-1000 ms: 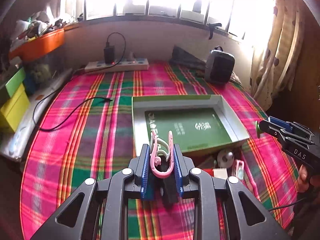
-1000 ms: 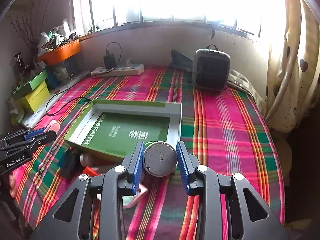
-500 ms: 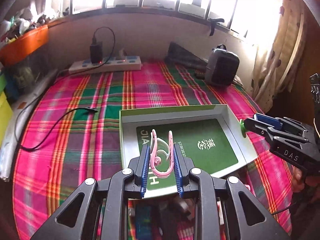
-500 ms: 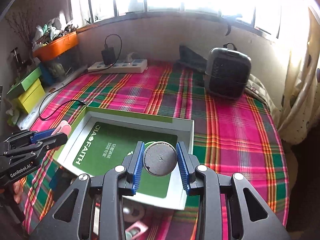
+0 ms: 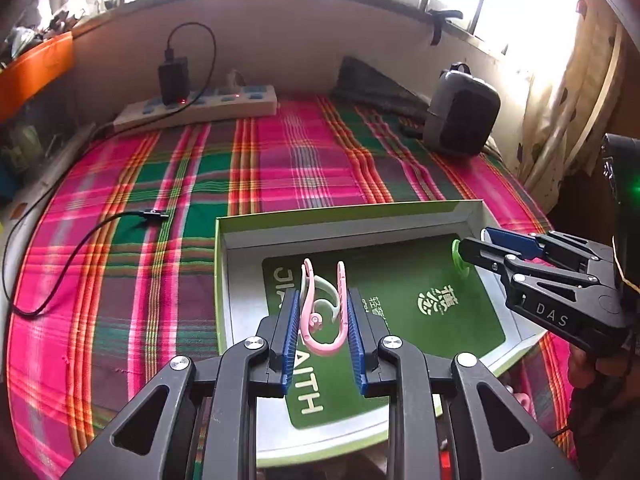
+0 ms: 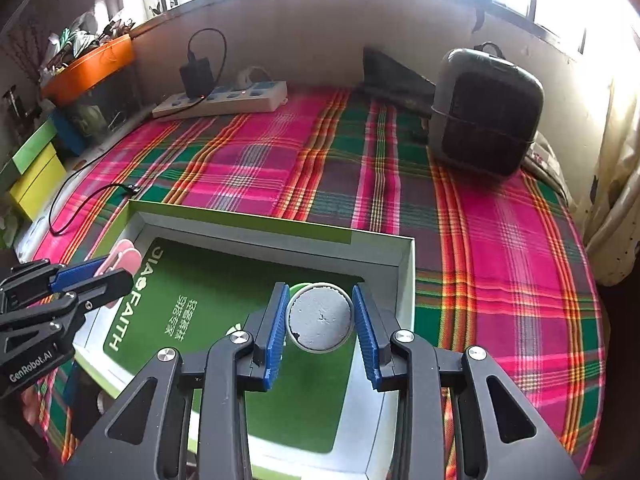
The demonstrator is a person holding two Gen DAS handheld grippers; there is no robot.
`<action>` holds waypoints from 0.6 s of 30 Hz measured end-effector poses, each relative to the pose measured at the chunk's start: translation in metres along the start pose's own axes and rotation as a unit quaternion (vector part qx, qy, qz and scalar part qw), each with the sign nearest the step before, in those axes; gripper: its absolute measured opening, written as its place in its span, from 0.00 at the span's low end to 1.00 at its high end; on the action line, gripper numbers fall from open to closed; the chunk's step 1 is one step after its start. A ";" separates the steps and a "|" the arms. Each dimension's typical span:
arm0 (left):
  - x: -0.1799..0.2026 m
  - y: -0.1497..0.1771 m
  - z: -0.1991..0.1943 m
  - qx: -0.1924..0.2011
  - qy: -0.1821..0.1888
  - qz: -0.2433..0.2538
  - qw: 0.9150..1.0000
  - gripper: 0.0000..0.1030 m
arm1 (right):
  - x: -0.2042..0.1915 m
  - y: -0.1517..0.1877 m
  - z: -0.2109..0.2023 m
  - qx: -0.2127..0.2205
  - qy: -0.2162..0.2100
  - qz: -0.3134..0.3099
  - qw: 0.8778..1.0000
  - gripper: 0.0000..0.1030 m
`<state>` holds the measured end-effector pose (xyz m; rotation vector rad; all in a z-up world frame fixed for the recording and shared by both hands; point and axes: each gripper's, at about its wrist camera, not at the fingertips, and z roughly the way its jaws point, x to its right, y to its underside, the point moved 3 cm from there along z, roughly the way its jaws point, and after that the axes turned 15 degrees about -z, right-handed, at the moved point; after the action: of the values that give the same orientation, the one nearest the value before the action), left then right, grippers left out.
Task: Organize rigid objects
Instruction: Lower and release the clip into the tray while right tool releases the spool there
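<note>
Left wrist view has us with the left gripper clamped on a pink clip, long axis pointing away along the jaws, hanging right over the near-left part of the open box on the plaid bed. Over on the right, our right gripper is closed on a round grey-faced lid above the box's right end. Both pieces sit straight above the green floor, so we'd guess it's just lower and let go.

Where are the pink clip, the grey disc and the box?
pink clip [image 5: 323, 312], left wrist view, on its curved pink body between the fingers.
grey disc [image 6: 320, 317], right wrist view, centre of its flat grey face.
box [image 6: 256, 224], right wrist view, on its far green rim.
</note>
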<state>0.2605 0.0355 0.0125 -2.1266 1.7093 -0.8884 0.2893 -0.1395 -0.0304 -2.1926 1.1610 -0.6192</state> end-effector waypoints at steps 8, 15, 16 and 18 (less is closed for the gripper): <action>0.000 0.000 0.011 -0.009 -0.010 0.004 1.000 0.21 | 0.002 -0.003 0.010 -0.002 0.006 -0.002 1.000 0.33; 0.002 0.003 0.016 -0.018 -0.014 0.009 1.000 0.21 | 0.002 -0.004 0.011 0.004 0.003 0.000 1.000 0.33; 0.002 0.003 0.017 -0.018 -0.015 0.009 1.000 0.21 | 0.002 -0.004 0.011 0.005 0.003 0.000 1.000 0.33; 0.001 0.002 0.019 -0.020 -0.015 0.005 1.000 0.21 | 0.002 -0.004 0.011 0.006 0.003 0.001 1.000 0.33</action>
<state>0.2700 0.0311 -0.0031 -2.1426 1.7356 -0.8218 0.2998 -0.1366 -0.0353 -2.1794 1.1601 -0.6306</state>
